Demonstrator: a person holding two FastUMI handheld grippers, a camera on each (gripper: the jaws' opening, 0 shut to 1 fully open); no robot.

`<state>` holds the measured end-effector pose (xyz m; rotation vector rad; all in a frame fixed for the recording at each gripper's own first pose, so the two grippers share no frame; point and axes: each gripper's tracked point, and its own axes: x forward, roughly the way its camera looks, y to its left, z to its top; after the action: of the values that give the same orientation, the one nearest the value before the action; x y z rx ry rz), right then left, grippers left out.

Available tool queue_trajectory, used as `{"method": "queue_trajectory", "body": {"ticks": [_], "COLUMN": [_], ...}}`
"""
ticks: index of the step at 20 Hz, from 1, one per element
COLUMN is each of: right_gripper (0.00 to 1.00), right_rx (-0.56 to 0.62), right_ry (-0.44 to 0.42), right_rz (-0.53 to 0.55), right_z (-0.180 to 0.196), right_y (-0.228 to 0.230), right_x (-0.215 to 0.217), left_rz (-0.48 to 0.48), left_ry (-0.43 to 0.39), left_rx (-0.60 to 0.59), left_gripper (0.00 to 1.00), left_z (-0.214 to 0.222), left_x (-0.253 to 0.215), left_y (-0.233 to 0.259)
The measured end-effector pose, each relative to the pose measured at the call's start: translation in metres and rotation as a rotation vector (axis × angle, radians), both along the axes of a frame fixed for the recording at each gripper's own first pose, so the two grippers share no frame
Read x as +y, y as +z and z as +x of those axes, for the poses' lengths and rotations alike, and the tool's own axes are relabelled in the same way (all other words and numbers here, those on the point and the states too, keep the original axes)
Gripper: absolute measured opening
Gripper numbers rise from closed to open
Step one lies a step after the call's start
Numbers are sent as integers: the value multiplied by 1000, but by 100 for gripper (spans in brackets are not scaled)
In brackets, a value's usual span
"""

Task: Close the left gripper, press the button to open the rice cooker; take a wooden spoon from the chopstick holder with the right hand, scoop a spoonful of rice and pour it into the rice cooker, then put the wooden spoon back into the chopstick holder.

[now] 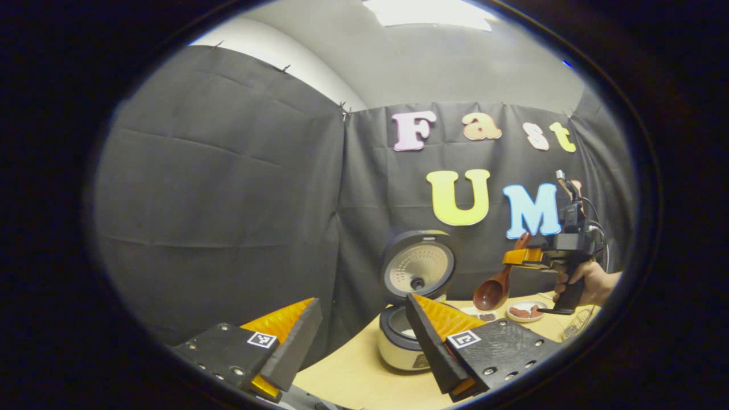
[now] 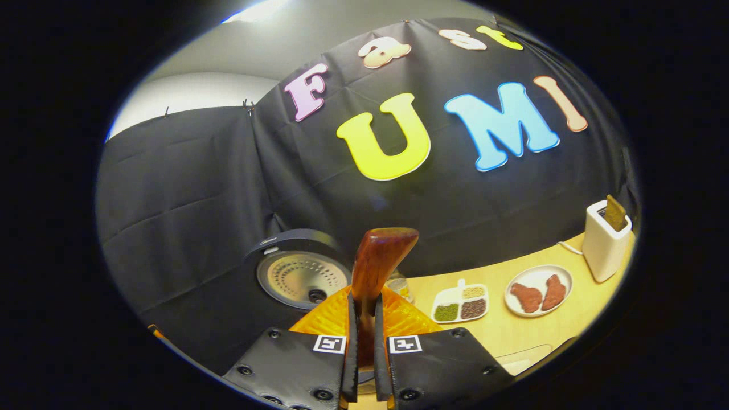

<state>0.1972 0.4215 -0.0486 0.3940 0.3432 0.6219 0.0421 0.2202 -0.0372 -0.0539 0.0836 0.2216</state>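
Wooden spoon [image 2: 380, 259] clamped between both fingers of the right gripper [image 2: 364, 353], handle rising straight up out of the narrow slit between them in the right gripper view. In the left gripper view, same spoon [image 1: 496, 285] hanging bowl-down and tilted from that gripper [image 1: 527, 256], well above the table [image 1: 364, 376]; bowl turned toward the camera, contents impossible to tell. Hand [image 1: 592, 282] wrapped around the grip below and behind the right gripper.

Rice cooker [image 1: 401, 341] open, lid [image 1: 418, 267] standing upright behind the pot; low and to the left of the spoon bowl, apart from it. Seen from the right gripper, cooker lid [image 2: 302, 276] just left of and beyond the fingers, inner face toward the camera.

Left gripper [image 1: 364, 347] spread wide, nothing between its fingers; cooker body partly behind its right finger [image 1: 433, 341].

Beyond and to the right of the right gripper, on the table [image 2: 512, 336]: divided dish [image 2: 460, 303] with portions of grains, then round plate [image 2: 538, 290] bearing two reddish-brown pieces, then white chopstick holder [image 2: 605, 242] at far right with a brown tip [image 2: 615, 212] sticking out of its top. From the left gripper, plate [image 1: 527, 311] below the right gripper, near the far table edge.
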Motion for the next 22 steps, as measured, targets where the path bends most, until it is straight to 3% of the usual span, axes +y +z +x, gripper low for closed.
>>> {"method": "queue_trajectory", "body": {"ticks": [9, 22], "right_gripper": [13, 13], "right_rx": [-7, 44], "right_ry": [-192, -433], "right_rz": [-53, -110], "right_z": [11, 4], "right_y": [-9, -37], "right_x": [-134, -304], "left_rz": [-23, -15], "left_ry": [-126, -231], "left_rx": [-28, -59], "left_gripper": [89, 89], "left_z": [25, 49], "left_x": [-71, -143], "left_y": [11, 29]}}
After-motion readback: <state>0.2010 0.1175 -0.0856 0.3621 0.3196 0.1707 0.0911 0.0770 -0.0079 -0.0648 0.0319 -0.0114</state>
